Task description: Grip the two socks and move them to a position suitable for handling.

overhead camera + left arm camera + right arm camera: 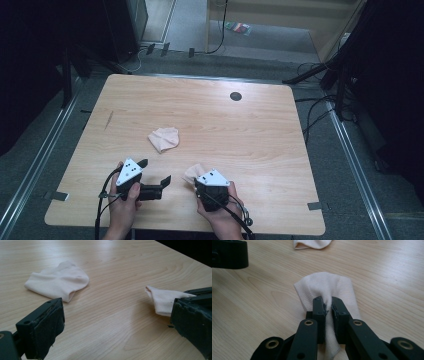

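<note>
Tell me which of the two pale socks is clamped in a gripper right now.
The near sock, pinched between the right gripper's shut jaws. The other sock lies loose mid-table, untouched; the left gripper is open.

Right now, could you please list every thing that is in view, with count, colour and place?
held sock: one, pale pink, near the front edge of the table, clamped between the jaws of the right hand-held gripper.
loose sock: one, pale pink, bunched near the middle of the table, touching neither gripper.
table: one, light wood, with a small dark round hole near its far edge.
cables: several, black, on the grey floor to the right of the table.
small coloured item: one, red and green, on the floor far behind; too small to identify.
left hand-held gripper: one, black with a grey plate, jaws open, holding nothing.
right hand-held gripper: one, black, jaws shut on the held sock.
</note>
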Motion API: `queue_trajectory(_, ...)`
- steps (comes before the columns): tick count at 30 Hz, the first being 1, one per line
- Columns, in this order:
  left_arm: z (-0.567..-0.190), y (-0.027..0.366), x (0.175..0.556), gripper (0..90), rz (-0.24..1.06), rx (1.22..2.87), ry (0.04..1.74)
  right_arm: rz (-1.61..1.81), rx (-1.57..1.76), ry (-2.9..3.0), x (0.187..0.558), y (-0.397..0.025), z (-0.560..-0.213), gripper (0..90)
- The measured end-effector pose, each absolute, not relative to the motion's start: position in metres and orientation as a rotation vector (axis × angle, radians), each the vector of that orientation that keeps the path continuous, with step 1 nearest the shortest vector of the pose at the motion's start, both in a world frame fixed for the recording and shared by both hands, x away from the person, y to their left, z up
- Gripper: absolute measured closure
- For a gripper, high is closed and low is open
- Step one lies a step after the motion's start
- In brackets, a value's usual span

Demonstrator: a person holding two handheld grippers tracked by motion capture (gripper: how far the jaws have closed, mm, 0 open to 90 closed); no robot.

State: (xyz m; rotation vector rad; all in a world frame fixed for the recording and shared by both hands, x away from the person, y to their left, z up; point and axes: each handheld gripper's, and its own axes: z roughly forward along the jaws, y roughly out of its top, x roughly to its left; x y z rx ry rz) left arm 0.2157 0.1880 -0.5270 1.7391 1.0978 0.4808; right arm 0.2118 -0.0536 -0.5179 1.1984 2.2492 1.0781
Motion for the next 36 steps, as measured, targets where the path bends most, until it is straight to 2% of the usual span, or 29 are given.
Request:
queue_trajectory(4,-0.53,0.187,0.217,0.0,0.458,1.747,1.101,1.09,1.205,2.269,0.215,-0.051,-0.524,81.6)
queue_trajectory(5,-0.531,0.187,0.218,0.0,0.454,1.754,1.111,1.145,1.206,2.294,0.219,-0.05,-0.526,65.0)
queue_trajectory(6,-0.532,0.188,0.219,0.0,0.453,1.754,1.116,1.16,1.211,2.299,0.22,-0.05,-0.526,59.5)
queue_trajectory(8,-0.532,0.191,0.221,0.0,0.448,1.746,1.129,1.178,1.211,2.271,0.22,-0.052,-0.522,53.4)
queue_trajectory(10,-0.532,0.191,0.221,0.0,0.449,1.745,1.133,1.193,1.205,2.252,0.218,-0.054,-0.52,53.3)
queue_trajectory(11,-0.532,0.193,0.221,0.0,0.449,1.742,1.138,1.208,1.155,2.242,0.213,-0.057,-0.514,59.2)
queue_trajectory(13,-0.532,0.195,0.222,0.0,0.452,1.741,1.145,1.217,1.124,2.255,0.21,-0.058,-0.512,62.4)
queue_trajectory(14,-0.532,0.195,0.222,0.0,0.451,1.738,1.149,1.255,1.086,2.313,0.203,-0.055,-0.511,67.7)
queue_trajectory(17,-0.533,0.196,0.224,0.0,0.455,1.735,1.16,1.236,1.037,2.415,0.194,-0.043,-0.517,71.8)
queue_trajectory(20,-0.532,0.196,0.224,0.0,0.454,1.735,1.161,1.172,1.007,2.439,0.19,-0.035,-0.525,71.1)
queue_trajectory(23,-0.532,0.197,0.223,0.0,0.454,1.736,1.162,1.106,0.974,2.455,0.187,-0.027,-0.537,65.7)
queue_trajectory(30,-0.532,0.197,0.223,0.0,0.452,1.737,1.16,1.067,0.97,2.456,0.187,-0.023,-0.543,65.3)
queue_trajectory(32,-0.532,0.197,0.224,0.0,0.451,1.737,1.158,1.05,0.959,2.45,0.186,-0.021,-0.548,69.2)
queue_trajectory(35,-0.532,0.197,0.224,0.0,0.45,1.738,1.156,1.034,0.991,2.425,0.187,-0.022,-0.547,84.7)
queue_trajectory(36,-0.532,0.197,0.224,0.0,0.448,1.736,1.158,1.046,1.018,2.426,0.189,-0.023,-0.547,86.3)
